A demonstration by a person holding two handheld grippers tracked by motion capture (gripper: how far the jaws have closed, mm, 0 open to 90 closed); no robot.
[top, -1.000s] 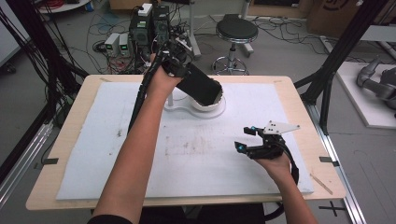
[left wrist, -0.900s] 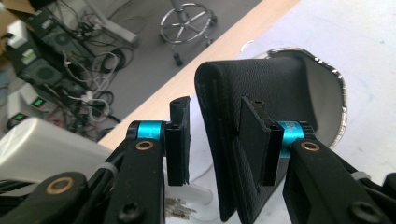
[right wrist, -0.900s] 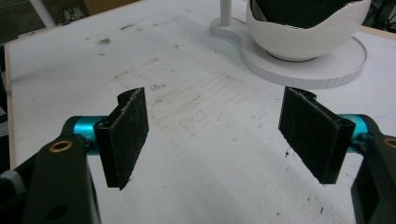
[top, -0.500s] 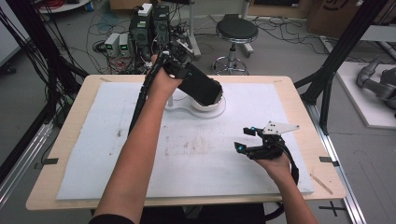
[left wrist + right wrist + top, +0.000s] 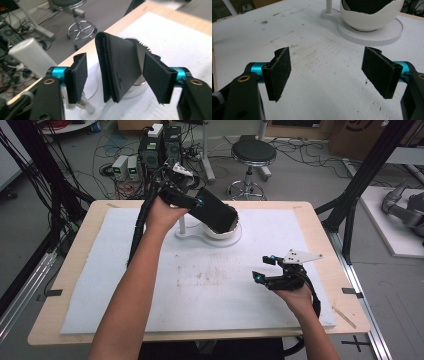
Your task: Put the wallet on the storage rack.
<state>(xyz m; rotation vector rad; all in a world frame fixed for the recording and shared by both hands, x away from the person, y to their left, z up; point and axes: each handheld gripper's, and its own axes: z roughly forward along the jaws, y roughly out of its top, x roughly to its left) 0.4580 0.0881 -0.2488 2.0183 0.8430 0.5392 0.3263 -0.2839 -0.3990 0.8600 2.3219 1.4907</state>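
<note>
Here the folded black fabric piece (image 5: 117,72) stands on edge between the fingers (image 5: 78,75) of the left gripper (image 5: 115,77), its lower end going down into the white egg-shaped bowl (image 5: 227,227) on a flat white stand with a thin upright post (image 5: 182,225). The fingers have just been opening: in the left gripper view a gap shows between the cloth and the pad on that view's left side, and the other pad sits close to the fabric without visibly pressing it, so the cloth seems to rest on the bowl rather than in a grip. That fits a release, as I judge it: the bowl's wall props the stiff fold upright, so the pads can part without it toppling.

In the high view the left gripper (image 5: 200,202) leans down over the bowl from the far side of the desk (image 5: 320,225), which lets the cloth go in from above.

The right gripper (image 5: 270,270) waits well apart from the bowl, nearer the person, over the stained white foam mat (image 5: 200,285). Its fingers (image 5: 278,72) are spread wide with nothing between them, and the bowl lies ahead of them and beyond, likely kept clear so the left hand (image 5: 162,215) has room to draw back.
</note>
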